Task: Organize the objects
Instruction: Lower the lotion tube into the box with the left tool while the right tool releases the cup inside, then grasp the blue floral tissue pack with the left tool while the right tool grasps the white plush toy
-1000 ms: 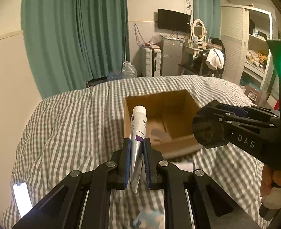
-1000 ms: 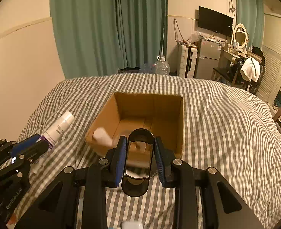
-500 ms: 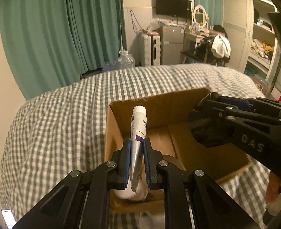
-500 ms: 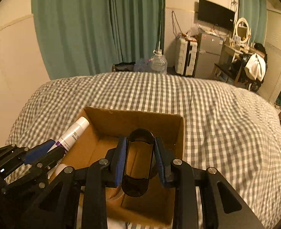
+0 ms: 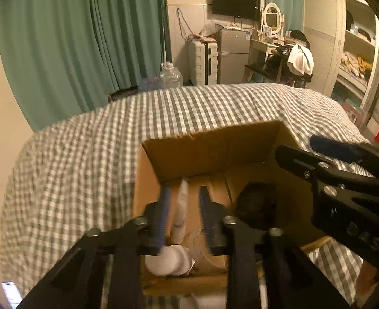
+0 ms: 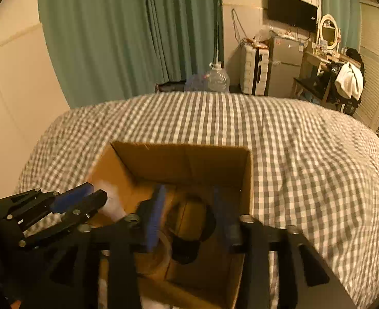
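Observation:
An open cardboard box (image 5: 210,149) sits on the checked bed; it also shows in the right wrist view (image 6: 184,162). My left gripper (image 5: 183,206) is open above the box, and the white tube (image 5: 180,211) is blurred between its fingers, loose and dropping into the box. My right gripper (image 6: 186,211) is open above the box too, and the black oval ring (image 6: 189,229) is blurred between its fingers, free of them. The ring also shows in the left wrist view (image 5: 256,206). A white bottle (image 5: 167,258) lies in the box's near corner.
A roll of clear tape (image 6: 156,255) lies on the box floor. A lit phone (image 5: 10,293) lies on the bed at the lower left. Green curtains (image 6: 127,33), a water jug (image 6: 216,78) and a suitcase (image 6: 255,69) stand beyond the bed.
Both grippers moved forward over the box and opened. The left let go of the white tube and the right let go of the black ring; both are dropping into the box.

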Demonstrator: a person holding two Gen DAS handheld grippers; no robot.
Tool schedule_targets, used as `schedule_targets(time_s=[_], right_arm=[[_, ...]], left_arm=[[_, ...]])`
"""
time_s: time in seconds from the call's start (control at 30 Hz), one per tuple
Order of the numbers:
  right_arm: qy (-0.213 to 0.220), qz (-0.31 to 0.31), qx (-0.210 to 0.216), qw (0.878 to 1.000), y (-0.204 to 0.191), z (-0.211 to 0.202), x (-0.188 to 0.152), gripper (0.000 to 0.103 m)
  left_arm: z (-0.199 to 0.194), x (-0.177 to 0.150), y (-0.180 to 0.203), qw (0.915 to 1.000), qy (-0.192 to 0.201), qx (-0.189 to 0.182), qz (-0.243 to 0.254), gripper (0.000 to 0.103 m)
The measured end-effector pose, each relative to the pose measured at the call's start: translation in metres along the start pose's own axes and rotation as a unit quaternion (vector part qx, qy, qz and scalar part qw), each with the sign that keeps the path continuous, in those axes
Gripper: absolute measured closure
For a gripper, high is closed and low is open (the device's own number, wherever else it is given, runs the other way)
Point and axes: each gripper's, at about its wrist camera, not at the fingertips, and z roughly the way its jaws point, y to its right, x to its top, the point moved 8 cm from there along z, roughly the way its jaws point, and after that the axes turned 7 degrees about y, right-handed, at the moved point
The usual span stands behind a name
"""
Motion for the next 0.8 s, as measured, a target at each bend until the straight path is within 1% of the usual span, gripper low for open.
schedule_targets(time_s=[0.03, 0.07, 0.1, 0.17, 0.2, 0.23, 0.3, 0.47, 0.53, 0.6, 0.67, 0.8], right_arm=[[0.007, -0.002, -0.002, 1.000, -0.001, -0.008, 0.004, 0.040], [0.014, -0.005, -0.007, 1.000, -0.002, -0.019, 0.008, 0.039], [0.017, -0.009, -0.010, 1.000, -0.004, -0.029, 0.012, 0.039], [0.027, -0.014, -0.016, 0.999, -0.005, -0.055, 0.019, 0.039], [0.031, -0.015, -0.017, 0.999, -0.006, -0.063, 0.022, 0.038], [0.037, -0.017, -0.019, 0.999, -0.006, -0.079, 0.025, 0.037], [0.049, -0.023, -0.023, 0.998, -0.007, -0.106, 0.028, 0.033], [0.062, -0.038, -0.037, 0.997, -0.015, -0.163, 0.020, 0.031], [0.064, -0.044, -0.034, 0.996, -0.021, -0.183, 0.009, 0.031], [0.059, -0.051, -0.033, 0.996, -0.027, -0.194, -0.002, 0.031], [0.053, -0.061, -0.032, 0.996, -0.036, -0.204, -0.020, 0.031], [0.031, -0.068, -0.020, 0.997, -0.051, -0.212, -0.068, 0.031]], left_arm=[[-0.007, 0.003, 0.000, 1.0000, 0.003, 0.004, 0.001, 0.047], [-0.015, 0.006, -0.001, 0.9999, 0.008, 0.008, 0.000, 0.041], [-0.027, 0.010, -0.002, 0.9998, 0.017, 0.013, -0.001, 0.039], [-0.045, 0.015, -0.002, 0.9995, 0.027, 0.018, 0.002, 0.039], [-0.058, 0.018, -0.001, 0.9991, 0.033, 0.025, 0.008, 0.035], [-0.068, 0.020, -0.001, 0.9987, 0.039, 0.031, 0.012, 0.027], [-0.095, 0.025, -0.005, 0.9971, 0.060, 0.042, 0.017, 0.019], [-0.145, 0.018, -0.015, 0.9956, 0.080, 0.047, 0.006, 0.017], [-0.164, 0.008, -0.022, 0.9951, 0.083, 0.053, -0.002, 0.013], [-0.177, -0.004, -0.029, 0.9948, 0.083, 0.058, -0.009, 0.011], [-0.189, -0.020, -0.036, 0.9947, 0.079, 0.064, -0.017, 0.011], [-0.203, -0.061, -0.047, 0.9951, 0.071, 0.064, -0.027, 0.005]])
